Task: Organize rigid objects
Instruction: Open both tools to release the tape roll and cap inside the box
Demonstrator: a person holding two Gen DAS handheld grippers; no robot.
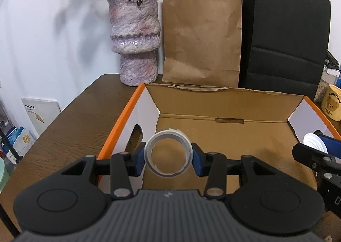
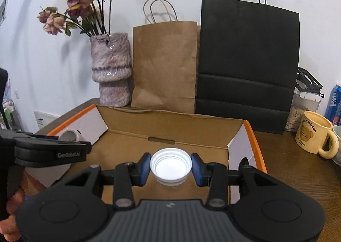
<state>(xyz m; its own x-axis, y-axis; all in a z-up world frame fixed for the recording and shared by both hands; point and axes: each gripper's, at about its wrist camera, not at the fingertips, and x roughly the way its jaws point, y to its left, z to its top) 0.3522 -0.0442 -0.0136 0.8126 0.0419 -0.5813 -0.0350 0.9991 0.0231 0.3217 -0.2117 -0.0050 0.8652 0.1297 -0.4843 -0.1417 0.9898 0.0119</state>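
An open cardboard box (image 1: 226, 135) with orange edges lies on the brown table; it also shows in the right wrist view (image 2: 162, 133). My left gripper (image 1: 168, 156) is shut on a grey tape roll (image 1: 149, 148) and holds it over the box's left part. My right gripper (image 2: 171, 166) is shut on a white plastic lid (image 2: 171, 167), held open side up over the box's middle. The lid and right gripper show at the right edge of the left wrist view (image 1: 313, 143). The tape roll also shows in the right wrist view (image 2: 69, 135).
A purple vase (image 1: 136, 39) with dried roses, a brown paper bag (image 1: 202, 37) and a black paper bag (image 1: 285, 35) stand behind the box against the wall. A yellow bear mug (image 2: 313, 135), a jar (image 2: 302, 108) and a blue can (image 2: 335, 103) stand to the right.
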